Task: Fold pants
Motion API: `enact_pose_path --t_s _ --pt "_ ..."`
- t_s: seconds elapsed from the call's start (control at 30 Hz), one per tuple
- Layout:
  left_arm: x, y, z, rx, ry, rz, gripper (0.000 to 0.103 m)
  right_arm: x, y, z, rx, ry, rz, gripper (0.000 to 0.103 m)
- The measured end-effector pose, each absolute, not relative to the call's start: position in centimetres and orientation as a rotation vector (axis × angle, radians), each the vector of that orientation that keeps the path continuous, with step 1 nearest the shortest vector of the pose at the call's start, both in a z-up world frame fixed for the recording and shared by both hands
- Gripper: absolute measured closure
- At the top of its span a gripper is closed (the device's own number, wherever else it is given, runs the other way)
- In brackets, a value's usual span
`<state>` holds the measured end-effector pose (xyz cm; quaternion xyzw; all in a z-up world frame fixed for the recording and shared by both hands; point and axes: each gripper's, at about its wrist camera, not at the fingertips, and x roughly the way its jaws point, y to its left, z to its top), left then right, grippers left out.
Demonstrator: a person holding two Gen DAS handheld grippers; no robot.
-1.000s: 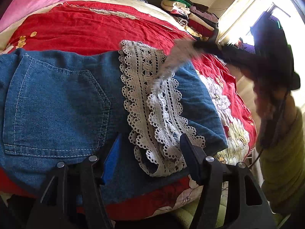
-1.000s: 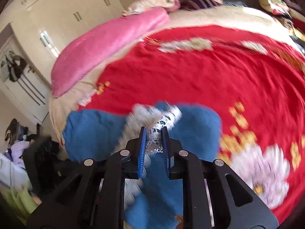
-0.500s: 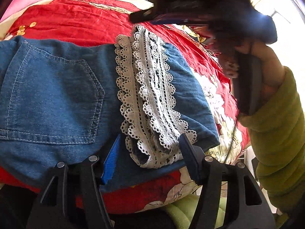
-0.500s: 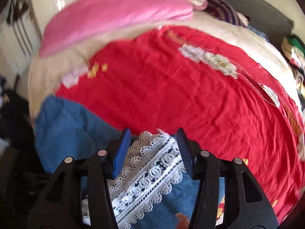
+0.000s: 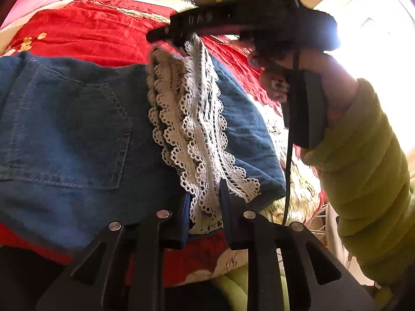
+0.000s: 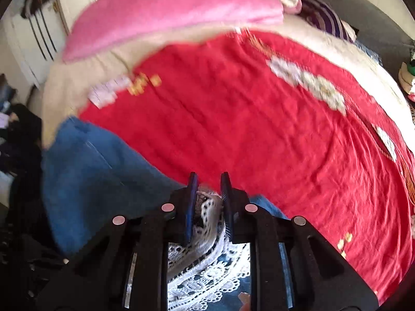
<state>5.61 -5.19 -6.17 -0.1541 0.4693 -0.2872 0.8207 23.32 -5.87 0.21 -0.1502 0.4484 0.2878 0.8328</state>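
Blue denim pants (image 5: 72,134) with white lace hems (image 5: 197,140) lie folded on a red bedspread (image 5: 85,39), back pocket facing up. My left gripper (image 5: 205,207) is shut on the near end of the lace hem at the bed's front edge. My right gripper (image 5: 179,39) reaches over the far end of the lace. In the right wrist view the right gripper (image 6: 208,194) is shut on the lace hem (image 6: 205,267), with denim (image 6: 85,171) to its left.
A pink blanket (image 6: 166,13) and striped pillow (image 6: 324,18) lie at the head of the bed. A white wardrobe (image 6: 33,39) stands to the left. The bedspread (image 6: 259,129) stretches out beyond the pants.
Both grippers were open half a second ago. Now each has closed on an end of the lace hem. The right gripper moved down to the far end.
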Motion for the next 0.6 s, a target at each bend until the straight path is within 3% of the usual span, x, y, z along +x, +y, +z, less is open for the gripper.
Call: enact_pose_path --t_s 0.13,0.2,0.27,0.33,0.47,0.6 --pt "5.2 -4.8 -6.7 -0.318 1.012 -0.575 0.080 24.3 -4.0 -0.8 -0.336 0.954 0.632 0.093" --pt "5.2 -4.7 -6.7 -0.318 1.014 -0.566 0.077 24.8 -3.8 -1.3 -0.314 0.965 0.620 0.085" --pt "5.2 -4.4 -6.2 -0.319 1.003 -0.563 0.070 24.4 -4.8 -0.3 -0.256 0.935 0.645 0.068" --pt "5.0 -3.9 -5.6 -0.330 0.988 -0.565 0.062 22.2 -7.3 2.3 -0.206 0.843 0.652 0.062" --pt "5.3 -2.1 -3.5 -0.360 0.919 -0.542 0.061 16.1 -11.3 5.1 -0.243 0.734 0.685 0.061" --pt "7.3 -1.2 -1.8 -0.348 0.882 -0.498 0.062 8.5 -13.1 4.3 -0.402 0.718 0.729 0.061"
